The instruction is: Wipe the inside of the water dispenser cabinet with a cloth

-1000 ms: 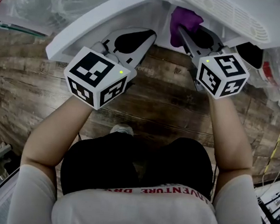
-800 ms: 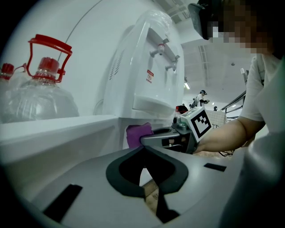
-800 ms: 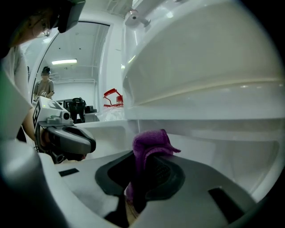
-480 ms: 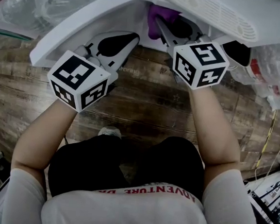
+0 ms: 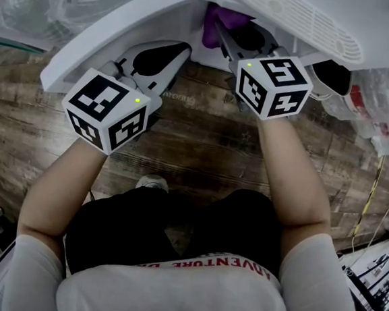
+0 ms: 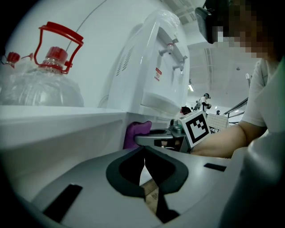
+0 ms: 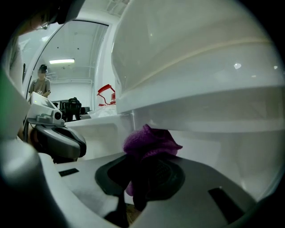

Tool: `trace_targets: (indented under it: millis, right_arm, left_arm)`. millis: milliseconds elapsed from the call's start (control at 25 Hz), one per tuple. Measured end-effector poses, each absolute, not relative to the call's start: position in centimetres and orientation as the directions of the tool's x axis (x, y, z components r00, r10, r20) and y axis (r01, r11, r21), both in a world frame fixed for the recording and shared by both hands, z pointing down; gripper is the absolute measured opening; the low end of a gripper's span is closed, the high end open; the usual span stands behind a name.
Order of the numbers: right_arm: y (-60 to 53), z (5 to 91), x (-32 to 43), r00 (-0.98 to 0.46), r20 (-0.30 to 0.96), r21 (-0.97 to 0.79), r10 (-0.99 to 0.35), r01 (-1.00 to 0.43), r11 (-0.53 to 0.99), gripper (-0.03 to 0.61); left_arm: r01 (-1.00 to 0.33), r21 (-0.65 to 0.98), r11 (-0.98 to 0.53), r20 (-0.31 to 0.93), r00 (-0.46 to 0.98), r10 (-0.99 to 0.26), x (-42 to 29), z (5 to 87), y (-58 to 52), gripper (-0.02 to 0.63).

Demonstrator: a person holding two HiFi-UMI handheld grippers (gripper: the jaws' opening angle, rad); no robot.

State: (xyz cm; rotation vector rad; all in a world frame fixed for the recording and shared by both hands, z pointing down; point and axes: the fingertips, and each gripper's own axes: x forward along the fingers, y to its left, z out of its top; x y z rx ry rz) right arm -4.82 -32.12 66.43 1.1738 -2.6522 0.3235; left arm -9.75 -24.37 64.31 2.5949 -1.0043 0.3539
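Cloth (image 7: pixel 149 144) sits clamped in my right hand-held gripper (image 7: pixel 141 180) at the cabinet (image 7: pixel 222 147) opening, I judge ready for wiping; my left hand-held gripper (image 6: pixel 143 164), jaws together and empty, idles just outside the cabinet.

cloth (image 7: pixel 149 144) purple | cabinet (image 7: pixel 231 151) white | floor (image 5: pixel 203 138) brown wood-grain | bottle cap (image 6: pixel 55 54) red

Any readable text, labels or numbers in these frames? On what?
"ADVENTURE": on the shirt, seen upside down; the word before it is cut off.
Sticker on the dispenser: red print, too small to read.
Floor print: faint and too blurred to read.
No numbers are readable.
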Motion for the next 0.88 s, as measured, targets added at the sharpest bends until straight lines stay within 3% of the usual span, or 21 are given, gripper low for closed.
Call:
trace_targets:
  millis: [440, 880]
  right_arm:
    - [-32.4, 69.0, -4.3, -0.644, 0.291, -0.129, -0.707, -0.759, 0.638, 0.064]
    - [-32.5, 75.2, -4.4, -0.613, 0.399, -0.142, -0.682, -0.776, 0.614, 0.064]
  left_arm:
    - [-0.704, 0.247, -0.666, 0.346, 0.706, -0.618, -10.2, 65.0, -24.5, 0.028]
    - [-0.706, 0.257, -0.66, 0.352, 0.704, -0.616, -10.5, 65.3, -24.2, 0.028]
